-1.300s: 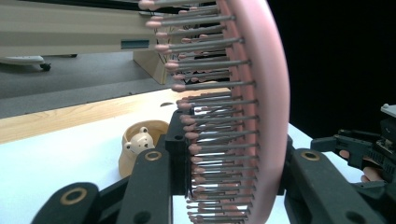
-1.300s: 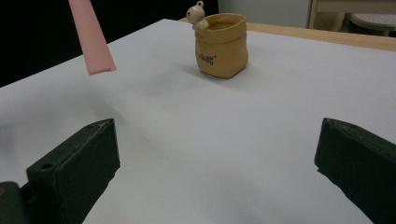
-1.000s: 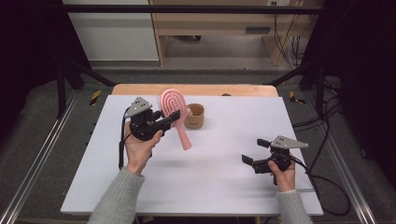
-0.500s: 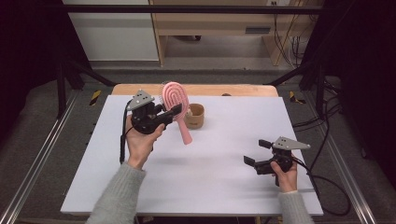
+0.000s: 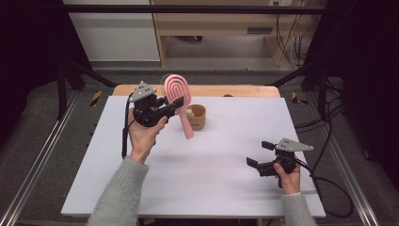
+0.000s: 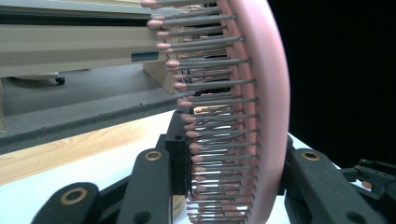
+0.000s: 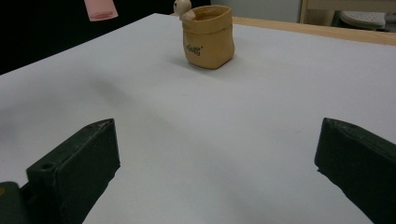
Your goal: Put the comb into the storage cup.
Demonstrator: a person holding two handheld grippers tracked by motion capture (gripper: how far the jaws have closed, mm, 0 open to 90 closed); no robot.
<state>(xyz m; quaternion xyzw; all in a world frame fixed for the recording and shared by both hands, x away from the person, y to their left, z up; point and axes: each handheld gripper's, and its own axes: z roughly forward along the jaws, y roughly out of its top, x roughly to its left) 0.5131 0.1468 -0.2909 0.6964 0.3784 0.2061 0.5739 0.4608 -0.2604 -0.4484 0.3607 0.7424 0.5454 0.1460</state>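
Observation:
A pink hairbrush (image 5: 179, 96) is held in the air over the back left of the white table (image 5: 226, 160), head up and handle slanting down to the right. My left gripper (image 5: 173, 101) is shut on the brush's head; in the left gripper view the bristles and pink back (image 6: 261, 121) sit between the black jaws. A small tan pot (image 5: 197, 117) with a little figure on its rim stands just right of the handle. My right gripper (image 5: 259, 155) rests low near the table's front right, open, with nothing between its jaws. The right gripper view looks toward the pot (image 7: 208, 36).
A wooden strip (image 5: 235, 90) runs along the table's far edge. Beyond it are a grey floor and a wooden bench. Black cables trail from both grippers, and metal rails (image 5: 37, 155) flank the table.
My left hand has lifted the brush slightly up and toward the back. The right hand has stayed put.

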